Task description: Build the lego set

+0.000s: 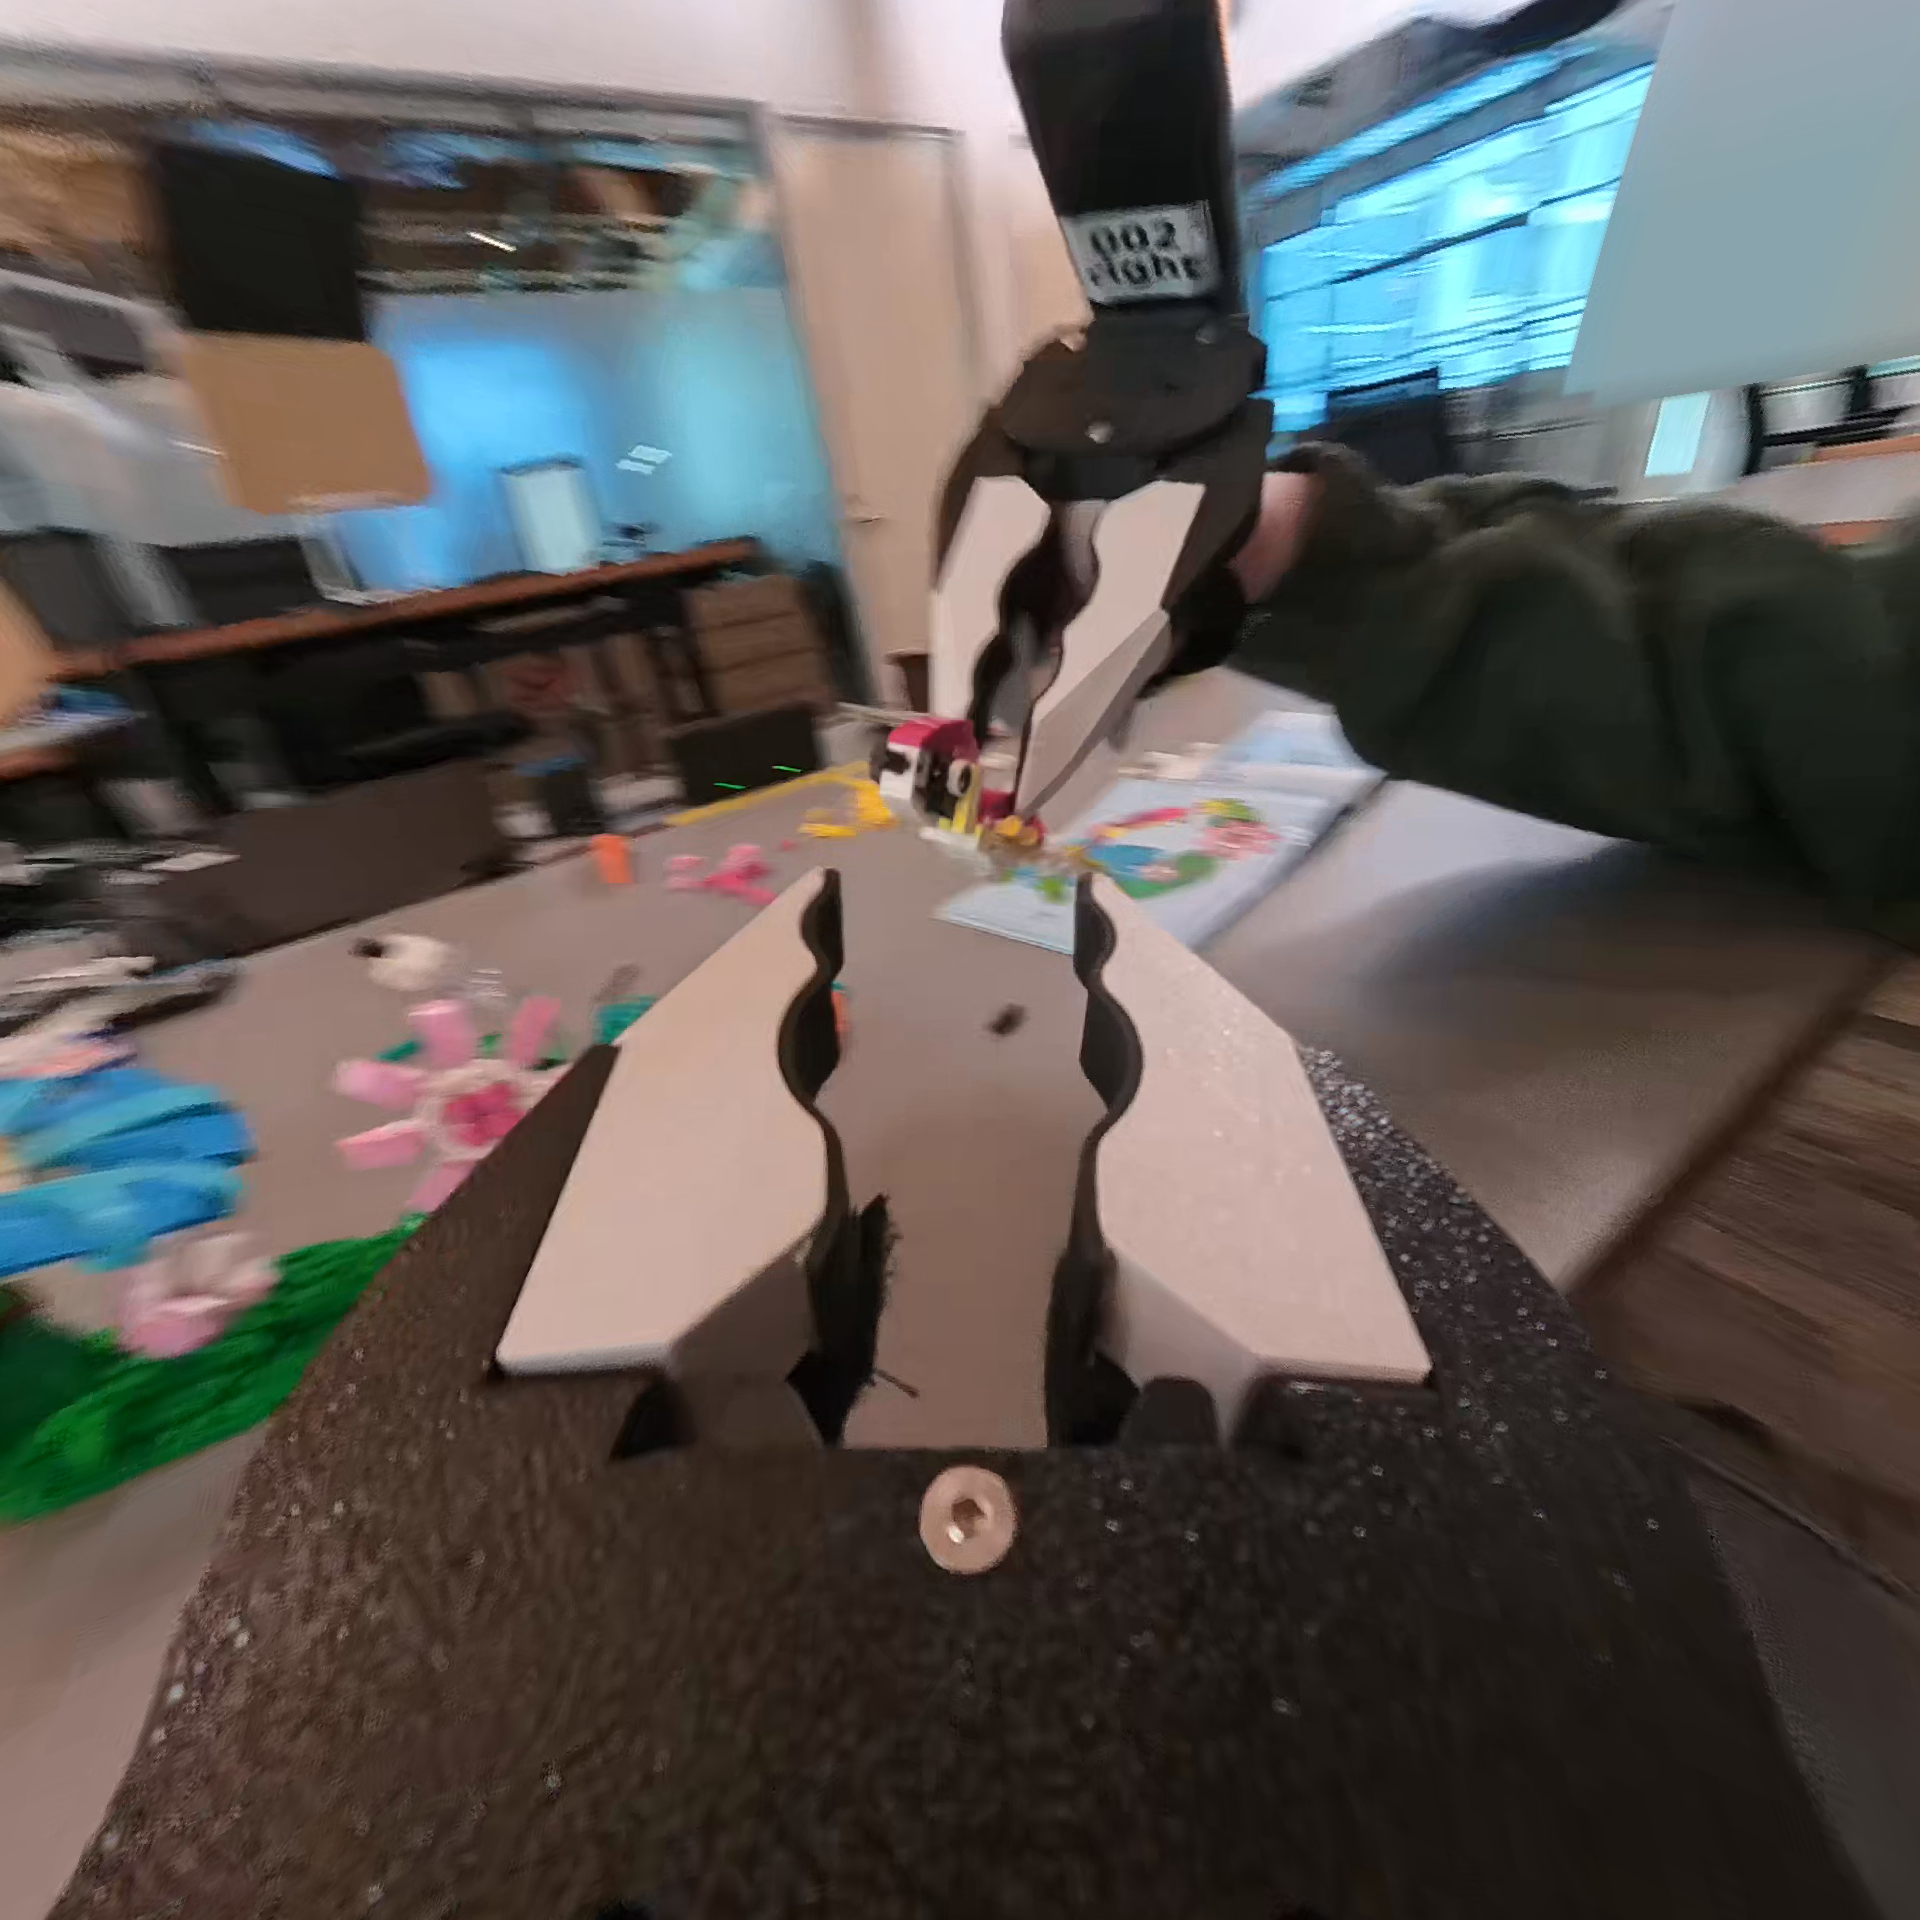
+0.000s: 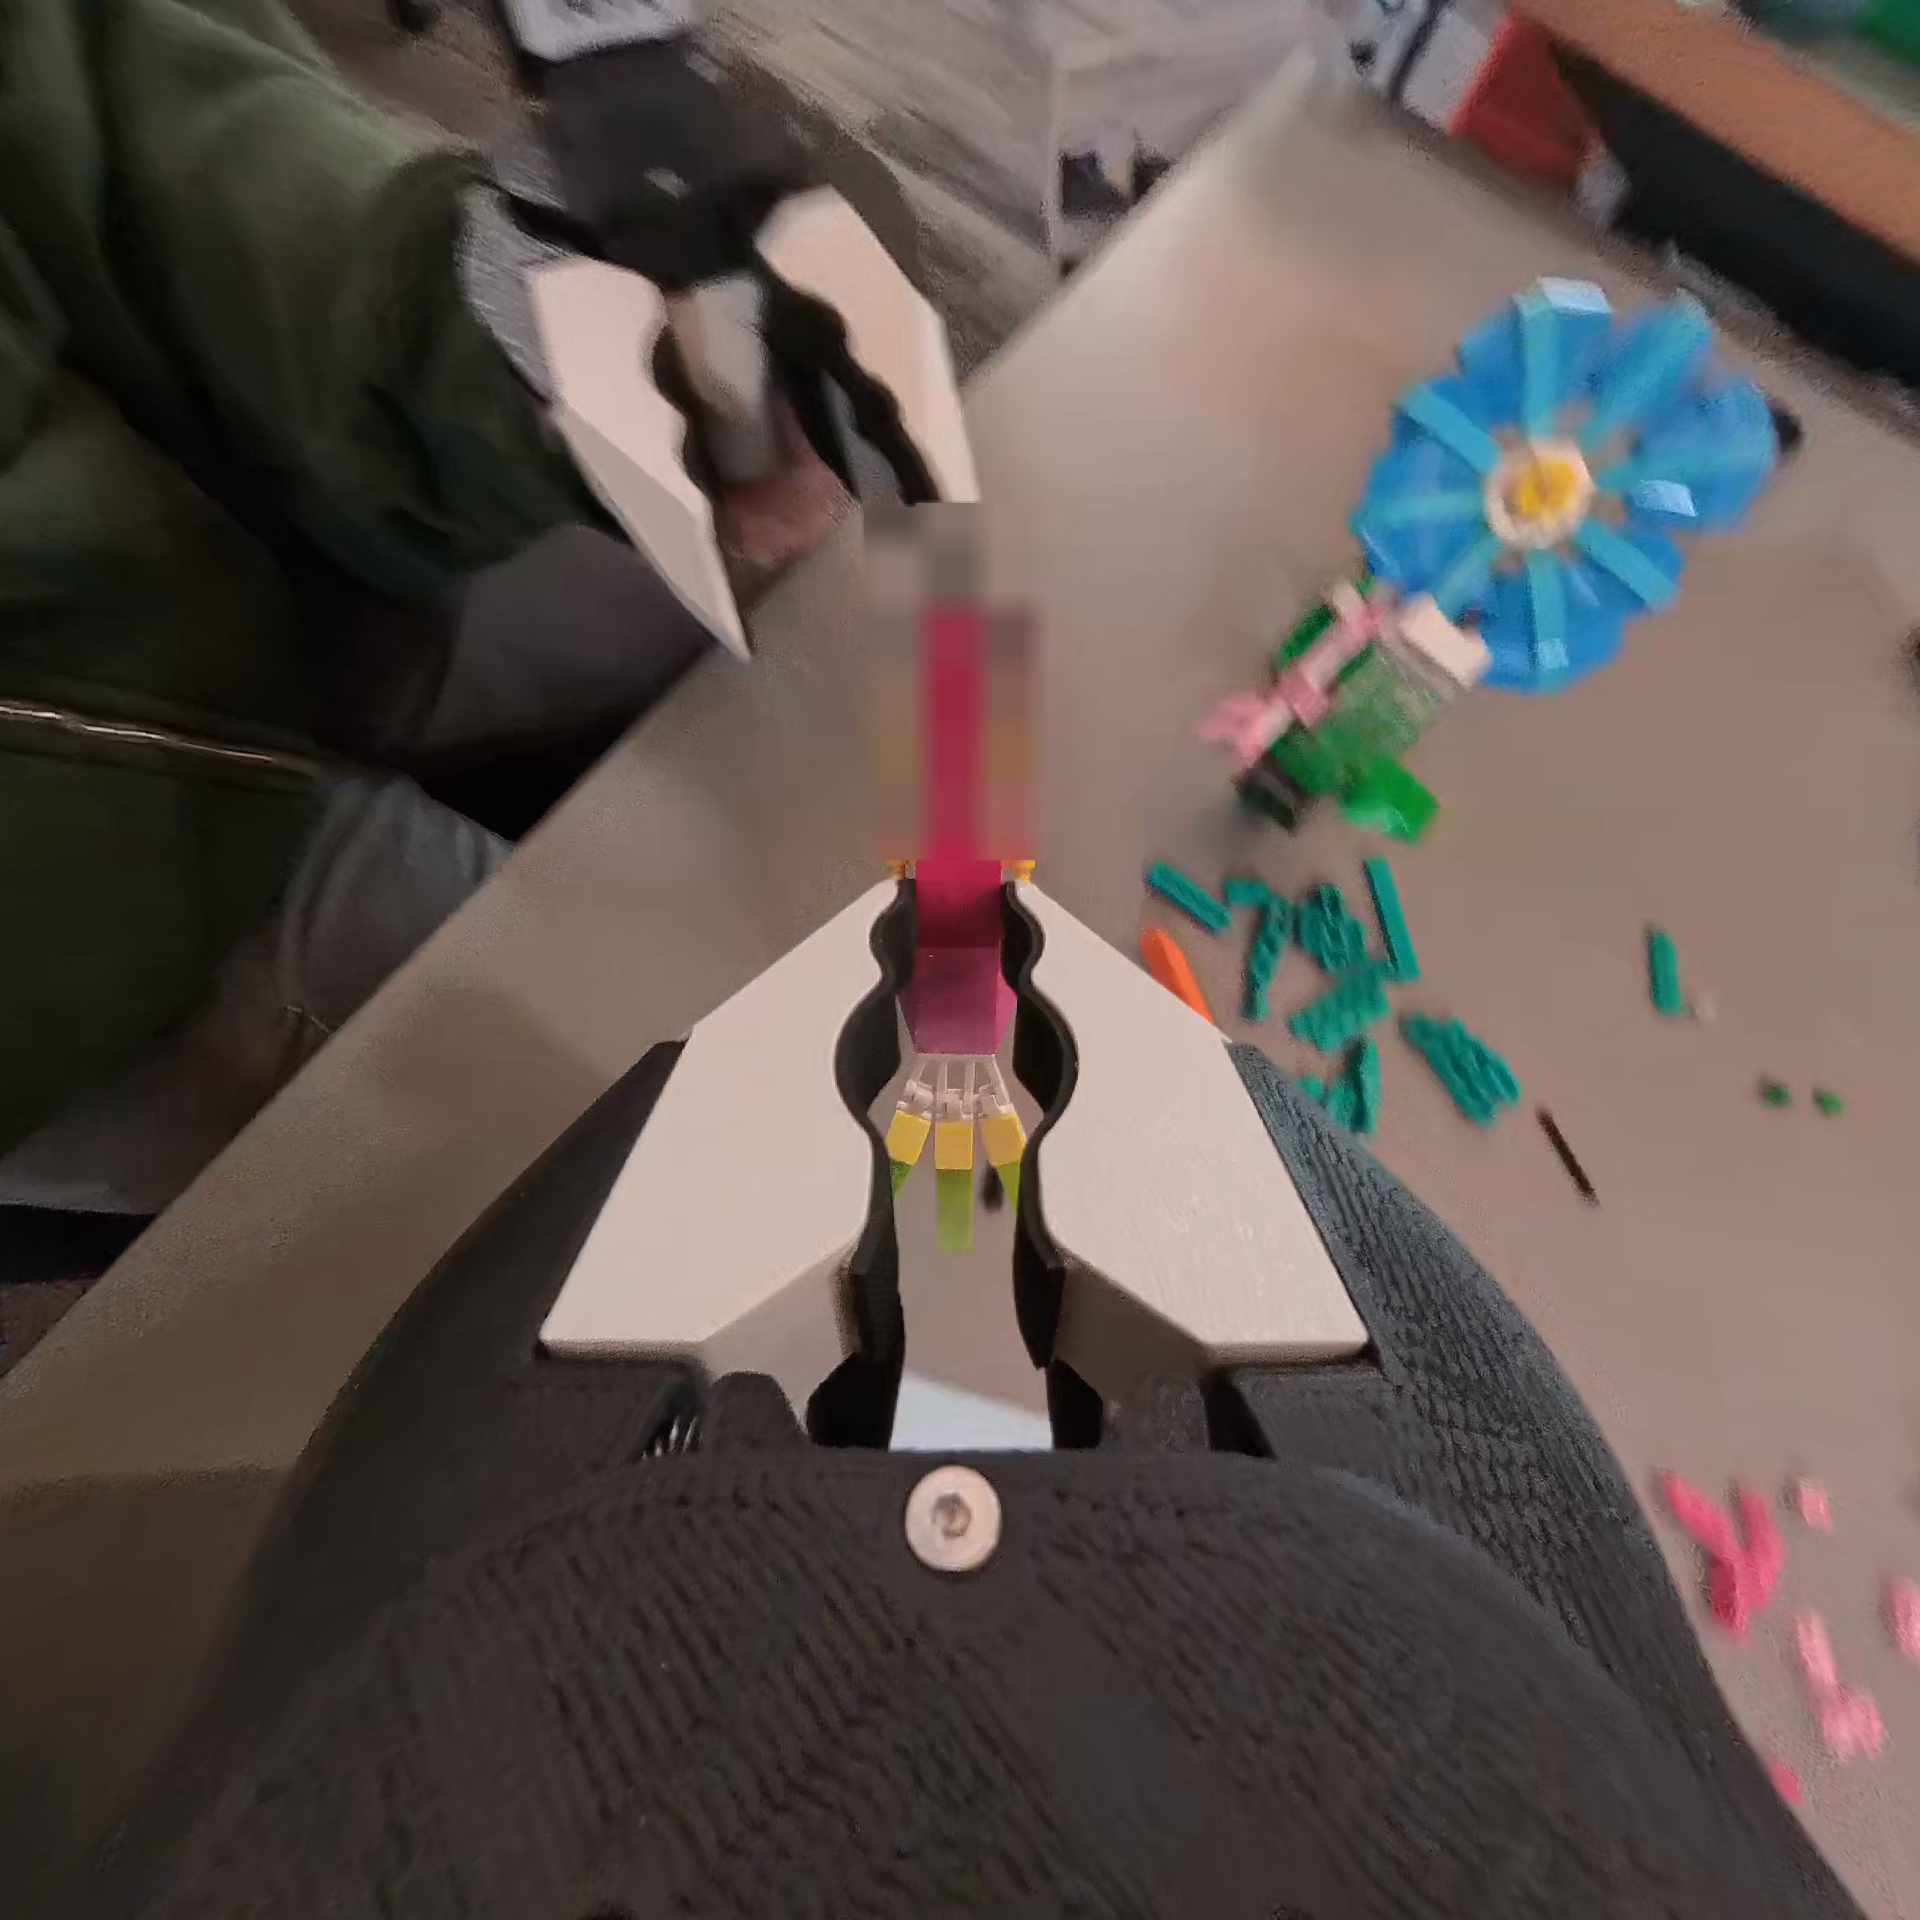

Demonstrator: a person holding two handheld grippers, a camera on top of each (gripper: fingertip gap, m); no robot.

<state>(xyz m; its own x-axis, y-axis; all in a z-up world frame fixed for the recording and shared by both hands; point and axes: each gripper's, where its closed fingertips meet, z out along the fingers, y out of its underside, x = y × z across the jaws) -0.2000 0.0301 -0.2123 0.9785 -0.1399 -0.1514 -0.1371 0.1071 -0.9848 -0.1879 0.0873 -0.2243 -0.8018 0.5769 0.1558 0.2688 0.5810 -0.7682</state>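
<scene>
Right gripper [image 2: 958, 894] clamps one magenta lego figure [image 2: 956, 987]; left gripper [image 1: 956, 894] spread apart, empty; one blue flower [image 2: 1558, 488].

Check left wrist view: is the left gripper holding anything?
No. The left gripper is open, with only bare table showing between its fingers.

Left gripper [image 1: 956, 894] hangs agape (nothing between its fingers); right gripper [image 2: 958, 883] is clamped.
</scene>
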